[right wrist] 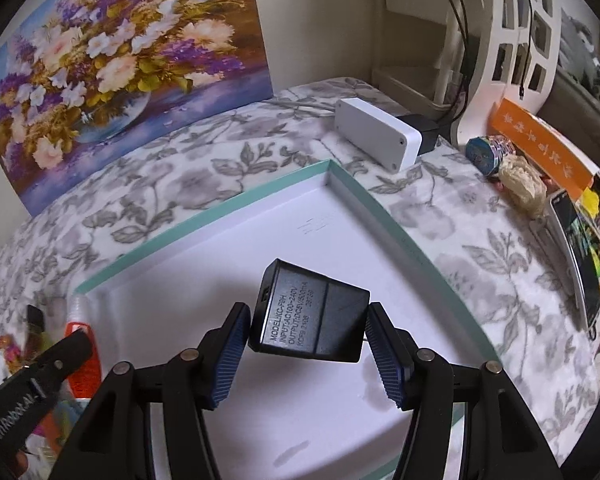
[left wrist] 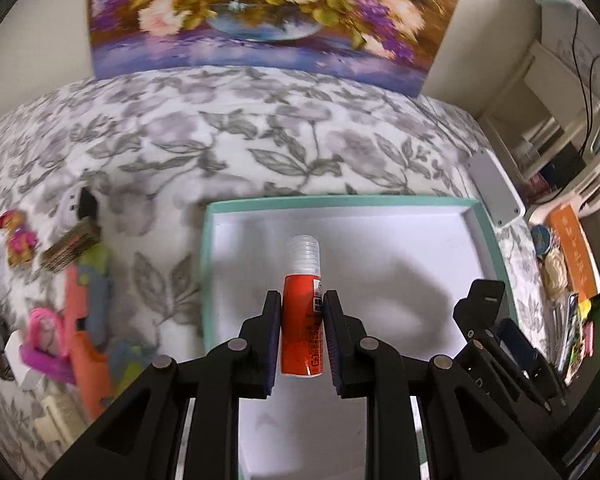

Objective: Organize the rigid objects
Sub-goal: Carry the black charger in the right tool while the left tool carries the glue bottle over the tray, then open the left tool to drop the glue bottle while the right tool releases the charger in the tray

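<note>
My left gripper [left wrist: 301, 334] is clamped on the red glue bottle [left wrist: 302, 312], held above the near half of the white tray [left wrist: 420, 240]. My right gripper [right wrist: 305, 344] grips the black power adapter [right wrist: 310, 314] over the tray's middle, both clear of its floor.

Clutter [left wrist: 60, 280] left of tray [left wrist: 496, 248]
</note>
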`<state>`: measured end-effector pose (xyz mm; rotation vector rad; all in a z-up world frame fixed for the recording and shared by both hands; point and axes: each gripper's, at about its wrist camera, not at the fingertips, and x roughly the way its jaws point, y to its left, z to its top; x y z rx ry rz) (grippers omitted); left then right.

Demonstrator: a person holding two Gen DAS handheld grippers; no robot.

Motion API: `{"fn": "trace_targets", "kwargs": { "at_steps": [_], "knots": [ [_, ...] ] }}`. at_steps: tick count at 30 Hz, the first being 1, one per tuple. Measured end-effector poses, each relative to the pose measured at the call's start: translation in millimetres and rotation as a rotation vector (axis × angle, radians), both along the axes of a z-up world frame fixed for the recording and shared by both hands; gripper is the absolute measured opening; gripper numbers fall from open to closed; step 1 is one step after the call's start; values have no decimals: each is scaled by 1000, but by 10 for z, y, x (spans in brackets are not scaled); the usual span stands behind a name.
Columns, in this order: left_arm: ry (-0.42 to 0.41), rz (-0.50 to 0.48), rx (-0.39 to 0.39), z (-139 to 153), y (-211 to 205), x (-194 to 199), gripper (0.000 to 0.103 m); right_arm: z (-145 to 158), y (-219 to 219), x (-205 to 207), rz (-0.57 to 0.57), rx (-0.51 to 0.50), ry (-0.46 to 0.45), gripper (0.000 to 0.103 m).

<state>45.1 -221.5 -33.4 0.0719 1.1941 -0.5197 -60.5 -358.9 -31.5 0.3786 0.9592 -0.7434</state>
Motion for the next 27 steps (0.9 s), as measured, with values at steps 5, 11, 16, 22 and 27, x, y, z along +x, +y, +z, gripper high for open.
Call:
{"fn": "trace_targets", "kwargs": {
  "at_steps": [5, 11, 16, 22, 27],
  "knots": [
    [-2, -5, 3, -90, -47, 30, 22, -107, -64, 28, 4, -9, 27, 63],
    [-13, -12, 7, -80, -47, 5, 22, -140, -65, 32, 11, -7, 40, 63],
    [-16, -7, -9, -23, -11, 3, 29, -134, -28, 42, 27, -11, 48, 63],
    [-24, 34, -36, 84, 123, 4, 60, -100, 38, 51, 53, -41, 54, 64],
    [-51, 76, -30, 157, 273, -6, 72, -76, 50, 25, 59, -46, 61, 64]
  ]
}}
